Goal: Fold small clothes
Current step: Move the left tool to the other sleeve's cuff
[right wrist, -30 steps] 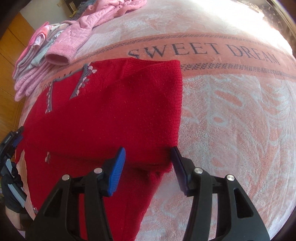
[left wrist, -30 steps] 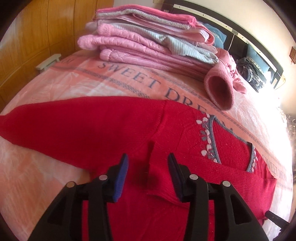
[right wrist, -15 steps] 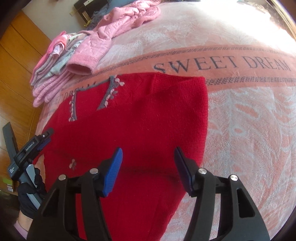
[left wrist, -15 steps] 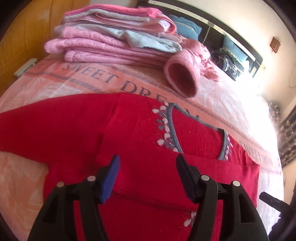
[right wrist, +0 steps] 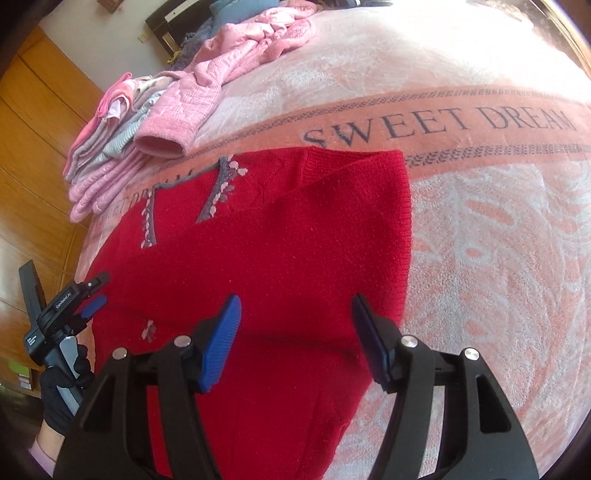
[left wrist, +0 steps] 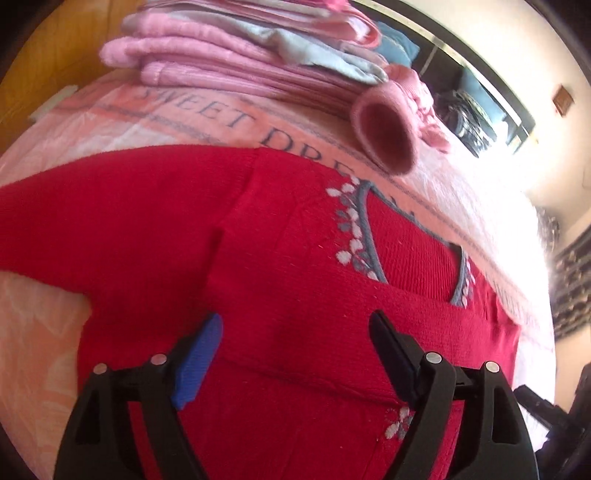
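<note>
The left gripper (left wrist: 295,350) and right gripper (right wrist: 295,332) both gape empty above the red sweater (right wrist: 277,258). Its lower hem is cut off below both views.

You worked over a pink blanket (right wrist: 498,258) printed with the words SWEET DREAM in dark letters on an orange band. Wooden panelling (right wrist: 33,147) stood along your left side. A dark headboard (left wrist: 480,74) ran behind the bed, with a blue pillow (left wrist: 397,42) against it. A small brown fitting (left wrist: 564,99) hung on the pale wall (left wrist: 480,33).
</note>
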`<state>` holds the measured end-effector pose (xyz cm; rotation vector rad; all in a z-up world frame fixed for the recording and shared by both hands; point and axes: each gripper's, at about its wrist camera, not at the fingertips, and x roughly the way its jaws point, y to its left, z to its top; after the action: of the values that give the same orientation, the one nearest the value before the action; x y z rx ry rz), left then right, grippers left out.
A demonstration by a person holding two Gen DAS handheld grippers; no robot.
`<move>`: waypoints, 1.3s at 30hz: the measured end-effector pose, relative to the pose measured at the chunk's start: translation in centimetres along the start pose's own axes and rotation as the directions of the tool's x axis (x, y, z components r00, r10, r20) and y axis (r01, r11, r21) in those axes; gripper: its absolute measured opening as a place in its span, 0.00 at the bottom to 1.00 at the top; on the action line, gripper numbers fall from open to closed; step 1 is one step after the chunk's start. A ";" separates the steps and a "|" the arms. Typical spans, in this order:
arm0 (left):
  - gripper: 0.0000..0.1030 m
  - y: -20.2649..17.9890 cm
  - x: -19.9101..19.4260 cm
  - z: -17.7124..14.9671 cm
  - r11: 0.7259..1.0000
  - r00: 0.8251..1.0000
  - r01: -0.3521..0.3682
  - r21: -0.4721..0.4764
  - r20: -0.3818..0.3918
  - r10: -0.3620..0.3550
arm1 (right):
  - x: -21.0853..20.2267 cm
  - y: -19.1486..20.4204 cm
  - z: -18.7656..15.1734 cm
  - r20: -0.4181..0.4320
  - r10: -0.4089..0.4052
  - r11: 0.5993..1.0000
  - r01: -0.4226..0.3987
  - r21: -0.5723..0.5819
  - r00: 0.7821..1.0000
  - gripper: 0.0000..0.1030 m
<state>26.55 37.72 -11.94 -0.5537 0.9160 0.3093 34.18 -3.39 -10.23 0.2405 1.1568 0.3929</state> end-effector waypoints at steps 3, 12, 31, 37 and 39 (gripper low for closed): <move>0.80 3.9 -1.6 1.6 0.996 0.996 -0.082 -0.021 0.040 0.082 | 0.2 1.2 0.2 0.000 0.005 1.000 -0.005 -0.010 1.000 0.60; 0.79 19.7 -5.5 3.1 0.903 0.953 -0.284 -0.323 0.010 0.304 | 3.0 5.8 -0.6 -0.062 0.012 0.996 -0.017 -0.082 0.998 0.60; 0.78 39.0 -10.3 3.2 0.787 0.968 0.001 -0.617 0.199 0.155 | 6.2 9.3 -0.7 -0.080 -0.001 0.995 -0.007 -0.096 0.997 0.66; 0.78 42.1 -10.5 3.0 0.753 0.952 0.142 -0.642 0.296 0.073 | 6.4 9.4 -0.4 -0.070 0.006 0.997 -0.012 -0.081 0.998 0.66; 0.77 42.6 -10.4 3.0 0.751 0.945 0.162 -0.640 0.320 0.069 | 6.6 9.4 -0.4 -0.069 0.004 0.997 -0.009 -0.083 0.998 0.66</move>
<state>2.14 74.11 -15.60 -1.1471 0.4411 0.6732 34.44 7.92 -12.30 0.1595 1.2043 0.4569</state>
